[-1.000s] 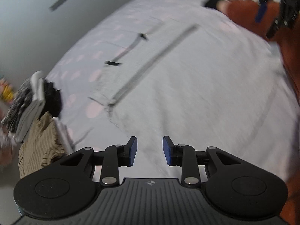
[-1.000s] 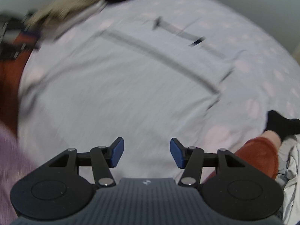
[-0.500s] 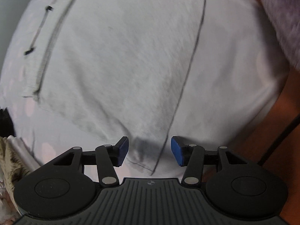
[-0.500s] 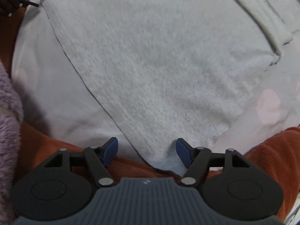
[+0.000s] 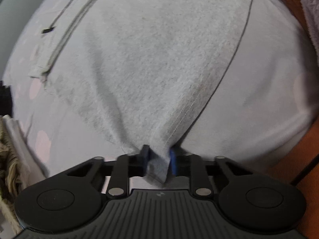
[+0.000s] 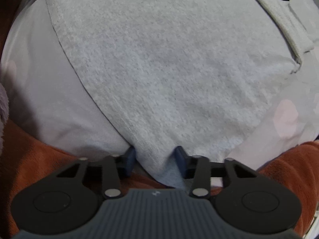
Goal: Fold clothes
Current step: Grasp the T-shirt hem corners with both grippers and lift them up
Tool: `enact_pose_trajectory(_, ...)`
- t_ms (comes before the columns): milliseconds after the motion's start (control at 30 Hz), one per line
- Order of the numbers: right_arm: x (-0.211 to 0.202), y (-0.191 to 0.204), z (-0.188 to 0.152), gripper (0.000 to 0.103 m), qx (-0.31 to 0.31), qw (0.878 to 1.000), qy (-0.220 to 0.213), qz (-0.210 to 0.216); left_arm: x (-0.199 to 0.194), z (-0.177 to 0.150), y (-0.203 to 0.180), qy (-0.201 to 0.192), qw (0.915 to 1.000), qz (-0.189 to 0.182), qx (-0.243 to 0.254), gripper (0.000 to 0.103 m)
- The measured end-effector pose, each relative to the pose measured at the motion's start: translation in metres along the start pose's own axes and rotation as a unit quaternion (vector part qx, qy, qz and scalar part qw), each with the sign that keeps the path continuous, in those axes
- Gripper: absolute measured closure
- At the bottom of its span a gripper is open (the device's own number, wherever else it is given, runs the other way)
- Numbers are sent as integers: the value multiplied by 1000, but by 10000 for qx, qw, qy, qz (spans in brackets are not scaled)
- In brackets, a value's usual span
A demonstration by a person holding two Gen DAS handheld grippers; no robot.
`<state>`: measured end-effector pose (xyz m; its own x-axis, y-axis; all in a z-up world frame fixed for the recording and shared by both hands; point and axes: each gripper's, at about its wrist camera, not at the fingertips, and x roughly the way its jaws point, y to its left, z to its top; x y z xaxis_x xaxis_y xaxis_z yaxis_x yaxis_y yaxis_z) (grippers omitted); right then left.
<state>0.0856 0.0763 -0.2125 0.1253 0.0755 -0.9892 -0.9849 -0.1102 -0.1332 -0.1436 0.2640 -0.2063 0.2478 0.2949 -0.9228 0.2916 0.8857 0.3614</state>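
A light grey knit garment (image 5: pixel 159 59) lies spread on a pale sheet, with a ribbed band (image 5: pixel 65 31) and a dark drawstring (image 5: pixel 59 18) at its far left. My left gripper (image 5: pixel 158 160) is shut on a near corner of the garment, and the cloth bunches up between the blue pads. In the right wrist view the same garment (image 6: pixel 169 59) fills the frame. My right gripper (image 6: pixel 155 160) has closed partway around another near corner, with the cloth lying between the pads (image 6: pixel 130 159).
The pale sheet (image 5: pixel 259 99) has faint pink spots. A stack of folded clothes (image 5: pixel 12 151) sits at the left edge. An orange-brown blanket (image 6: pixel 39 159) lies along the near edge, and it also shows at the right (image 5: pixel 307 159).
Both grippers have dropped from above the bed to the garment's near edge. The left has shut on a corner. The right has narrowed around the other corner.
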Motion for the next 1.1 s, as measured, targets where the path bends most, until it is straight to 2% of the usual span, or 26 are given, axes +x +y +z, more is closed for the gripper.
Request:
enact_pose_trajectory(67, -3, 2, -4, 92, 30, 9998, -72, -198, -3, 3, -2, -32, 9997, 214, -61, 96)
enact_pose_trajectory(133, -8, 3, -8, 97, 120, 9991, -185, -359, -9, 0, 0, -124, 9991, 352, -182, 97)
enact_pose_trajectory(267, -33, 1, -19, 97, 404, 9953, -618, -627, -32, -3, 9, -422, 9946, 775, -542, 97)
enact_pose_trajectory(367, -59, 4, -26, 98, 523, 9882, -1014, -1024, -53, -2, 17, -685, 9883, 1091, -816, 97)
enact_pose_trajectory(467, -86, 2, -20, 98, 594, 9796, -1328, -1390, -75, 6, 28, -934, 9807, 1390, -1006, 98)
enact_pose_trajectory(600, -116, 3, -24, 98, 671, 9668, -1672, -1813, -108, 13, 37, -1226, 9715, 1727, -1060, 98)
enact_pose_trajectory(833, -159, 13, -35, 98, 655, 9501, -2028, -2278, -151, 24, 44, -1503, 9586, 2191, -1020, 98)
enact_pose_trajectory(933, -178, 18, -42, 98, 665, 9454, -2136, -2370, -166, 22, 39, -1523, 9576, 2247, -967, 98)
enact_pose_trajectory(1100, -203, 28, -55, 99, 658, 9443, -2210, -2347, -189, 13, 27, -1427, 9652, 1982, -938, 98)
